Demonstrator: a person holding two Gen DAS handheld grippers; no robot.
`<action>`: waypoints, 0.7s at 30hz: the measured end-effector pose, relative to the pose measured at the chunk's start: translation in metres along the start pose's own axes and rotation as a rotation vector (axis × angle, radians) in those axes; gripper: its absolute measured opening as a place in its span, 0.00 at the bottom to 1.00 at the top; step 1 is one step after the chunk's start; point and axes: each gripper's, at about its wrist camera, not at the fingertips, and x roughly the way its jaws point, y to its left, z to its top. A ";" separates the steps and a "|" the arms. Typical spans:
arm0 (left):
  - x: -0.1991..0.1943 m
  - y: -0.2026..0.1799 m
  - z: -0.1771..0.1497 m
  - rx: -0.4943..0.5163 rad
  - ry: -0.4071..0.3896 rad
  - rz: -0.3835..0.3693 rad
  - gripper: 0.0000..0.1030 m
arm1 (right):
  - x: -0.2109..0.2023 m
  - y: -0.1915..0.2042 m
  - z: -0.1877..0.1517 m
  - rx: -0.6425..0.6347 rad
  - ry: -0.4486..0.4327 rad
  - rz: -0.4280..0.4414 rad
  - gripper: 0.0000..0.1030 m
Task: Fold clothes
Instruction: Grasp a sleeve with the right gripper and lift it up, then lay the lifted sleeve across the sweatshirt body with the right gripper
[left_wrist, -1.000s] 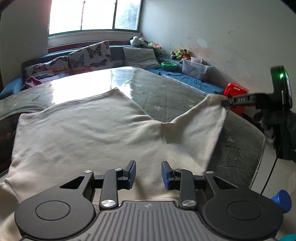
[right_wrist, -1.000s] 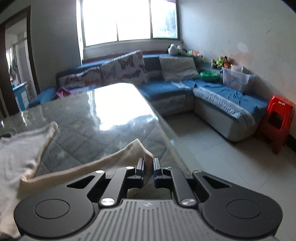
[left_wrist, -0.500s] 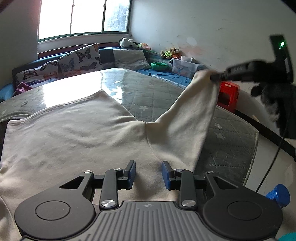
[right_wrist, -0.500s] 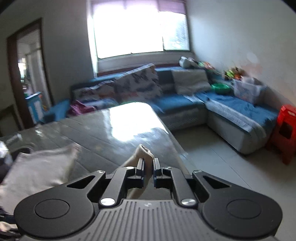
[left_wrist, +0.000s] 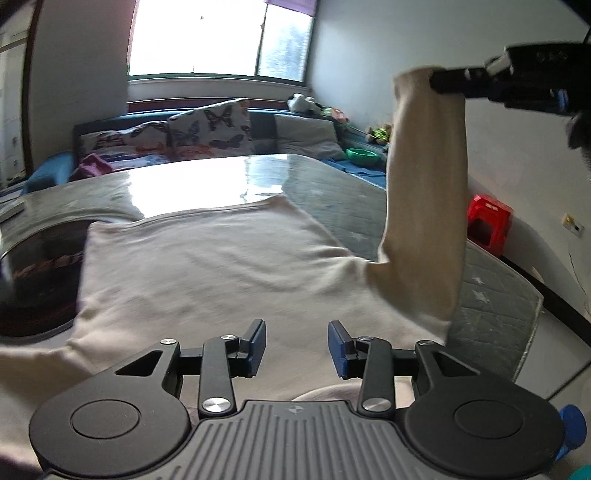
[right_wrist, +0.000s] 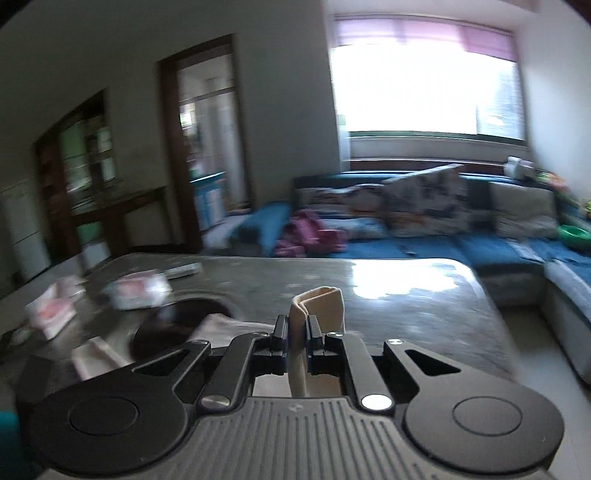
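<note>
1. Daylight from a wide window (left_wrist: 218, 40) falls on a grey quilted table (left_wrist: 491, 295) with a glossy cover; a blue sofa (right_wrist: 498, 247) with cushions stands behind it.
2. One cream garment (left_wrist: 207, 266) lies spread flat on the table, its body towards the window and its near edge under the left gripper.
3. One sleeve (left_wrist: 424, 192) of the garment is lifted steeply above the table, hanging from its cuff to the shoulder.
4. Right gripper (right_wrist: 296, 334) is clamped on the cuff; in its own view the folded cream cloth stands pinched between the two fingers.
5. Left gripper (left_wrist: 296, 341) hovers low over the near part of the garment, its blue-padded fingers apart and holding nothing.
6. I judge the step in hand is the folding of the sleeve inward over the body.
7. Next move, in my judgement, calls for carrying the cuff across the body and laying it down flat before the fingers let go; the left gripper could press the body so it does not slide.
8. Count: one garment, one lifted sleeve, two grippers, one red stool (left_wrist: 487, 223) by the wall.
</note>
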 end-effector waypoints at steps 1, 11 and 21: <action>-0.003 0.004 -0.002 -0.011 -0.002 0.005 0.40 | 0.005 0.010 0.003 -0.014 0.007 0.033 0.07; -0.031 0.037 -0.022 -0.114 -0.009 0.071 0.46 | 0.079 0.098 -0.010 -0.106 0.171 0.287 0.07; -0.044 0.054 -0.031 -0.175 -0.006 0.103 0.50 | 0.091 0.103 -0.042 -0.144 0.277 0.310 0.20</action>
